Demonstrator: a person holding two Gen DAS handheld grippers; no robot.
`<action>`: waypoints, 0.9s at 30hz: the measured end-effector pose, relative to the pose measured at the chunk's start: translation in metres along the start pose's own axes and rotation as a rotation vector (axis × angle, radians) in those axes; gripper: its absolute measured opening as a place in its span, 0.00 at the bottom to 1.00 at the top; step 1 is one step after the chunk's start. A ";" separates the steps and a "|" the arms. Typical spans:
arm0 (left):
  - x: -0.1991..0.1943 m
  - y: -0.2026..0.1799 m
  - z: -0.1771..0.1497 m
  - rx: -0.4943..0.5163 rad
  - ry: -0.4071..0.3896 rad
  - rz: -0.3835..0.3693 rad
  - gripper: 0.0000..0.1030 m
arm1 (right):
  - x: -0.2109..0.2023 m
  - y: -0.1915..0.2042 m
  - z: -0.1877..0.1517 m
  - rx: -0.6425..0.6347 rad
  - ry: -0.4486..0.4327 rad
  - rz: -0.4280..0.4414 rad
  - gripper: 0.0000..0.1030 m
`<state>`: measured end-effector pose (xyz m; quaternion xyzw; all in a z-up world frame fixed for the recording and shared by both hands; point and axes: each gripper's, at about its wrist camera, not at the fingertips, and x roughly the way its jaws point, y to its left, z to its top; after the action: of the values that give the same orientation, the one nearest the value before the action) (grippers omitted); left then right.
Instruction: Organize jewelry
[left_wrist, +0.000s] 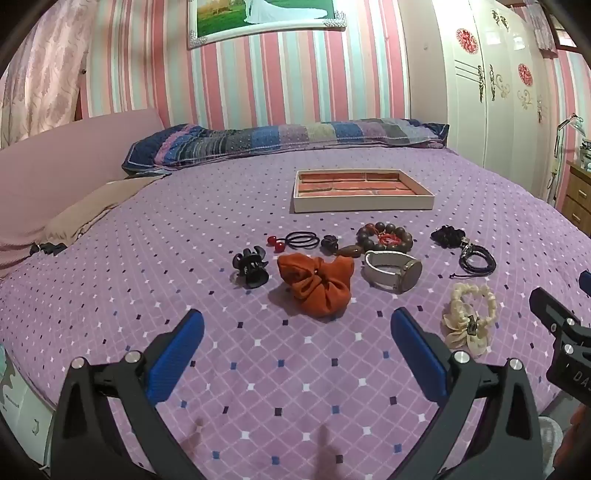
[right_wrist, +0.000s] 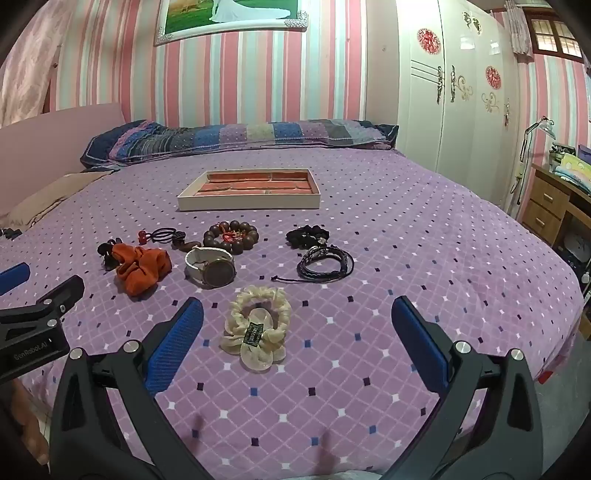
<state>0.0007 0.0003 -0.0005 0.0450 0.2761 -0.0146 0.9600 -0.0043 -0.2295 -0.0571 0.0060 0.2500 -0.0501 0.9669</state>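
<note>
Jewelry lies on the purple bedspread in front of a shallow tray (left_wrist: 362, 204) (right_wrist: 249, 202) with a red brick-pattern floor. I see an orange scrunchie (left_wrist: 314, 286) (right_wrist: 142, 271), a white-strap watch (left_wrist: 393, 273) (right_wrist: 210, 269), a wooden bead bracelet (left_wrist: 384, 236) (right_wrist: 231, 236), a black claw clip (left_wrist: 250, 267), black hair ties with red beads (left_wrist: 295, 240), black cord bracelets (left_wrist: 476, 258) (right_wrist: 325, 264), and a cream flower scrunchie (left_wrist: 469, 317) (right_wrist: 258, 328). My left gripper (left_wrist: 297, 325) is open, short of the orange scrunchie. My right gripper (right_wrist: 297, 321) is open, the cream scrunchie between its fingers.
A patchwork pillow (left_wrist: 280, 142) lies at the head of the bed. A white wardrobe (right_wrist: 454, 81) stands at the right, with a wooden drawer unit (right_wrist: 550, 210) beside the bed. A beige cushion (left_wrist: 92, 206) lies at the left.
</note>
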 end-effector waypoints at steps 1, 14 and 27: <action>0.000 0.000 0.000 0.000 0.003 -0.001 0.96 | 0.001 0.000 0.000 -0.004 0.000 -0.003 0.96; 0.000 -0.001 0.001 0.008 0.002 0.002 0.96 | -0.004 0.000 -0.001 -0.007 -0.009 -0.003 0.96; -0.001 -0.004 0.002 0.010 0.000 0.004 0.96 | -0.002 -0.001 0.001 0.003 -0.002 -0.010 0.96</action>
<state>0.0006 -0.0040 0.0014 0.0502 0.2760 -0.0142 0.9597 -0.0056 -0.2306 -0.0550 0.0059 0.2488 -0.0554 0.9670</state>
